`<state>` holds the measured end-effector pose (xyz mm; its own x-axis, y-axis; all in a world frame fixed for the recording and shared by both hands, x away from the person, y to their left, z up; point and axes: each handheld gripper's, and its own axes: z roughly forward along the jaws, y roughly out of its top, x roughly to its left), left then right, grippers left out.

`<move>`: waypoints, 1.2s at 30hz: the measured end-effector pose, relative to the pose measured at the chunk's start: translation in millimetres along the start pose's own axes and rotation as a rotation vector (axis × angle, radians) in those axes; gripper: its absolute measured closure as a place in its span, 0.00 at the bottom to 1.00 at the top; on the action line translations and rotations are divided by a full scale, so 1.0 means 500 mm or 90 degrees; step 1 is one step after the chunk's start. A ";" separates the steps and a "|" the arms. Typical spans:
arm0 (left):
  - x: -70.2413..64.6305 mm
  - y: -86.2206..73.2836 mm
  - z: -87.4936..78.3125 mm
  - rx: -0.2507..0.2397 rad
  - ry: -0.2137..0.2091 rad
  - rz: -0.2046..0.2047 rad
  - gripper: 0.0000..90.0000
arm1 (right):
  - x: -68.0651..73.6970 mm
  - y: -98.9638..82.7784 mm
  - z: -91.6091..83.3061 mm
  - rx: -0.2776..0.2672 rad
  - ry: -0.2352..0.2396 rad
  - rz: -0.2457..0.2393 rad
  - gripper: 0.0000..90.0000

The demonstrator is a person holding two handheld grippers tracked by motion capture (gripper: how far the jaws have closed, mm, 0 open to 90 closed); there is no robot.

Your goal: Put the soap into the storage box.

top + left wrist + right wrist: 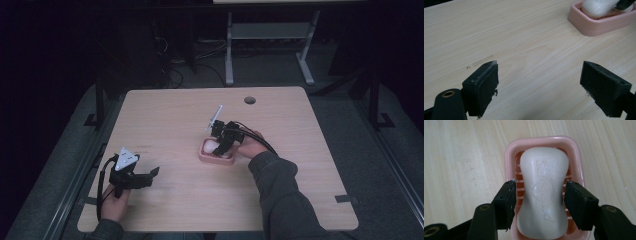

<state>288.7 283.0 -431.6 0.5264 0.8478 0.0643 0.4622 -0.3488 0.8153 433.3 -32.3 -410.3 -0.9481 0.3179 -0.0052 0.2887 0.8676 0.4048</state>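
The left gripper (152,172) rests near the tabletop's (280,115) front left corner, jaws wide apart over bare wood. Toward the middle, the right gripper (539,195) straddles the soap (543,195) lying in the pink dish (510,152), pads released, not pressing.

Your right gripper view cuts off near end of white embossed soap bar (544,195) and pink plastic soap dish (510,150); embossed lettering unreadable.
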 end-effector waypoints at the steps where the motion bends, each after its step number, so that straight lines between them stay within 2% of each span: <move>1: 0.000 0.000 0.000 0.000 0.000 0.000 0.16 | 0.003 -0.003 0.000 0.000 -0.004 -0.002 0.44; 7: -0.003 0.000 0.001 0.001 0.001 -0.004 0.16 | 0.021 -0.018 -0.006 0.003 -0.034 -0.019 0.40; 12: -0.004 0.000 0.003 0.003 -0.001 -0.002 0.16 | 0.030 -0.034 -0.013 0.019 -0.058 -0.031 0.38; 18: -0.005 0.000 0.005 0.002 -0.002 0.000 0.16 | 0.030 -0.054 -0.013 0.023 -0.059 -0.024 0.37; 23: -0.004 0.000 0.005 0.003 -0.001 0.001 0.16 | 0.036 -0.058 -0.014 0.029 -0.072 -0.033 0.37; 31: -0.004 0.000 0.004 0.003 -0.002 0.001 0.16 | 0.028 -0.062 -0.014 0.030 -0.075 -0.018 0.38; 36: -0.005 0.000 0.004 0.002 -0.002 0.001 0.16 | 0.022 -0.064 -0.015 0.030 -0.091 -0.011 0.38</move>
<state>288.8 279.9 -432.7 0.5296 0.8459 0.0630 0.4642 -0.3511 0.8132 412.4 -59.2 -416.6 -0.9253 0.3512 -0.1433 0.2818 0.8893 0.3600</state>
